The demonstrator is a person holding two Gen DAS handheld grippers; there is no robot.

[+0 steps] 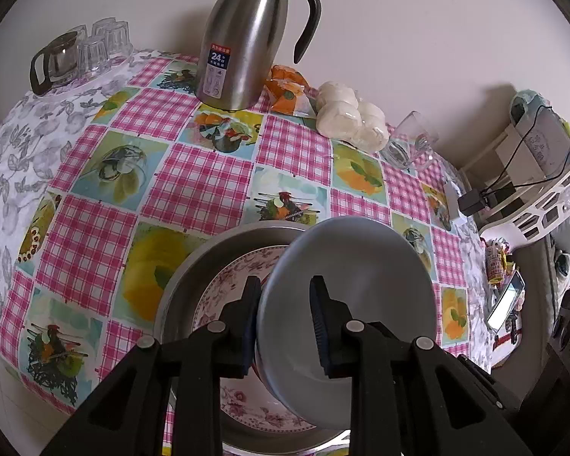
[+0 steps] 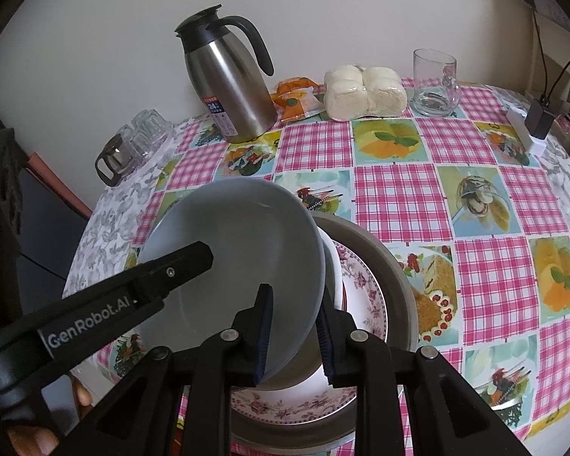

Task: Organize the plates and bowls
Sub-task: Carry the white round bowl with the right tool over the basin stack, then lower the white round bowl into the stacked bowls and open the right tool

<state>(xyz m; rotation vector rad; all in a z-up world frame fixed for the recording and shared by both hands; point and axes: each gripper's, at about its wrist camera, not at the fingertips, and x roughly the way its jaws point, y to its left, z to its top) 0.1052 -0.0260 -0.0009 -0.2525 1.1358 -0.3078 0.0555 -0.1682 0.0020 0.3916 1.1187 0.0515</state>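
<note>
A pale grey bowl [image 1: 361, 285] is held tilted over a floral plate [image 1: 228, 285] that lies in a round metal tray [image 1: 193, 266]. My left gripper [image 1: 285, 326] straddles the bowl's left rim, one finger outside and one inside, with a visible gap at the inner pad. My right gripper [image 2: 294, 336] straddles the bowl's [image 2: 239, 239] right rim the same way. The left gripper's finger [image 2: 171, 269] reaches into the bowl in the right wrist view. The floral plate [image 2: 364, 296] and metal tray [image 2: 395, 266] lie below.
A steel thermos jug [image 1: 247, 41] stands at the table's back, with a bag of white buns [image 1: 353, 114], an orange packet [image 1: 288, 91], a glass mug [image 2: 435, 83], and a glass teapot with tumblers [image 1: 76, 57] on the left. A charger [image 2: 535, 121] lies far right.
</note>
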